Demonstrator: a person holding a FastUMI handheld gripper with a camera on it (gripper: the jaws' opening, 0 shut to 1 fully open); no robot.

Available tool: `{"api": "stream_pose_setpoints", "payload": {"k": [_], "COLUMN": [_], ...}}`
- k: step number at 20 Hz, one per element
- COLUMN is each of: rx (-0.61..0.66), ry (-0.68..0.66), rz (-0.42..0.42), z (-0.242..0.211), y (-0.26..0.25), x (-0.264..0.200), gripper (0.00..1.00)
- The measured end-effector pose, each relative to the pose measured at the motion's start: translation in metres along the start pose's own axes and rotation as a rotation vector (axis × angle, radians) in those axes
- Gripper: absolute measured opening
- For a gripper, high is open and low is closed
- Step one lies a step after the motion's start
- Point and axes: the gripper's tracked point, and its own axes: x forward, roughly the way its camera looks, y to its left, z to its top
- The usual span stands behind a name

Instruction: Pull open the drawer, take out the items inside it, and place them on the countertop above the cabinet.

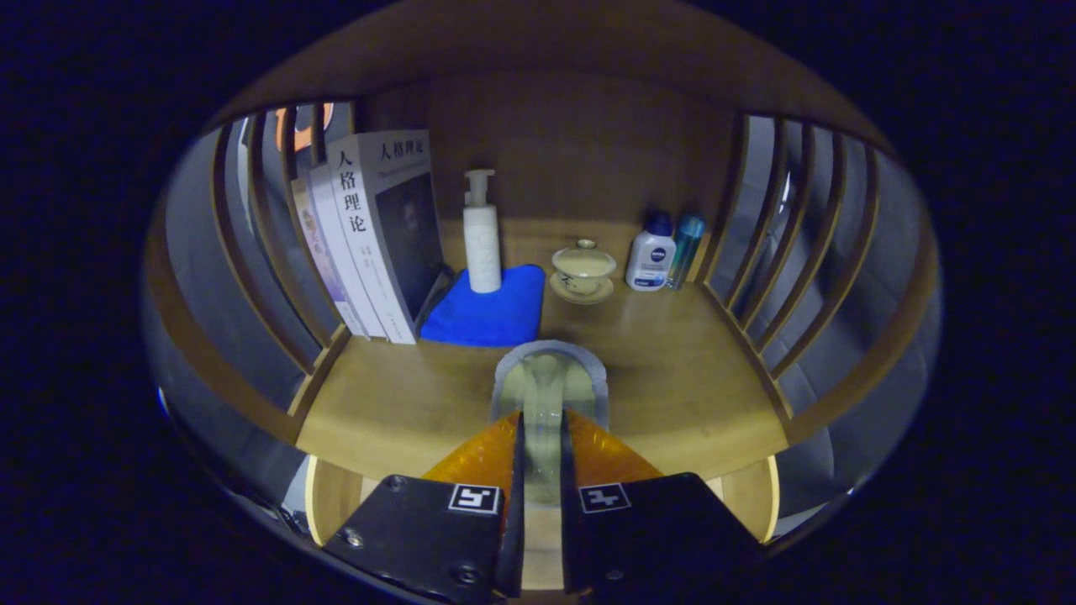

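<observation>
Gripper view: hand-held gripper clamps clear cup.

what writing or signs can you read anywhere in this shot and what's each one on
"人格理论": down the spine of the front book, repeated across its cover.
Books behind it: spine print too blurred to read.
White bottle with blue cap: label too small to read.
Pump bottle: nothing legible.
Square code markers on the gripper: patterns, no letters; its fingers clamp a pale translucent item.
</observation>
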Motion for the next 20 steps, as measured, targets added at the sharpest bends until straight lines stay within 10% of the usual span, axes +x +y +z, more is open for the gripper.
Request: {"api": "stream_pose_setpoints", "payload": {"k": [8,13,20], "rx": [-0.001,-0.039,-0.041], "ry": [-0.020,-0.074,-0.164], "rz": [-0.024,-0.012,0.084], "z": [0.003,0.003,-0.017], "y": [-0.005,0.000,0.015], "x": [0.025,0.007,-0.053], "gripper": [0.22,0.60,0.67]}}
